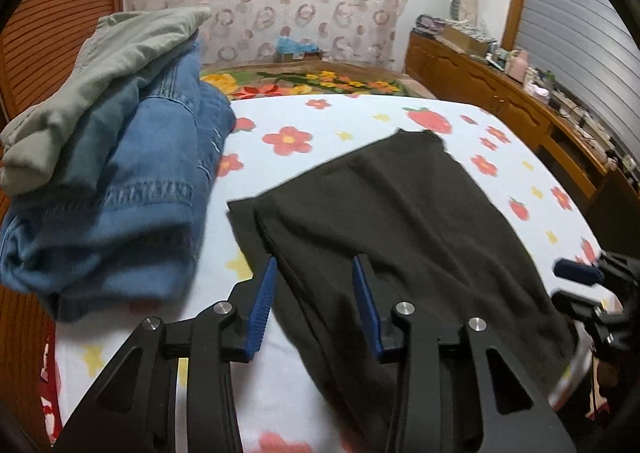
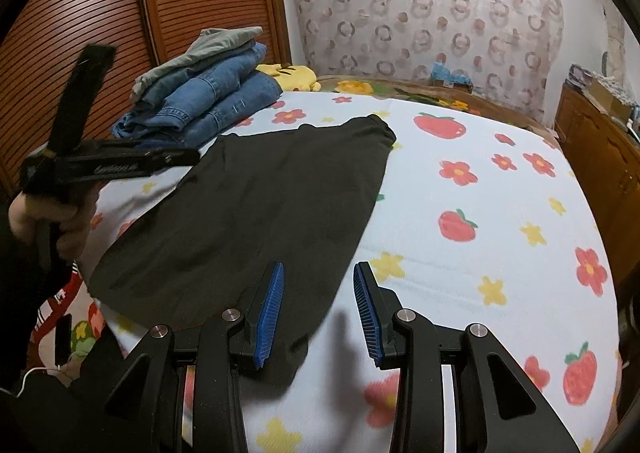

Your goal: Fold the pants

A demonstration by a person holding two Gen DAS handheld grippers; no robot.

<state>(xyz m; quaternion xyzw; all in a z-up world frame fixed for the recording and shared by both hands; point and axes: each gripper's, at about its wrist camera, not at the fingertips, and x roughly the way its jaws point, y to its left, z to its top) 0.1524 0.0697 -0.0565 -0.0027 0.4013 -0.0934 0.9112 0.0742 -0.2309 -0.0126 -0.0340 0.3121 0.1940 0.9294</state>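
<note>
The dark olive-black cloth pants [image 2: 256, 221] are laid flat on the flower-printed bed sheet [image 2: 480, 237], long axis running away from both tongs. The left tongs [image 1: 314, 305] and right tongs [image 2: 318, 313] are held wide open, empty, over the near edge.

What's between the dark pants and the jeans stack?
Only bare floral sheet between the pants and the jeans stack; both wrist views show that strip.
</note>
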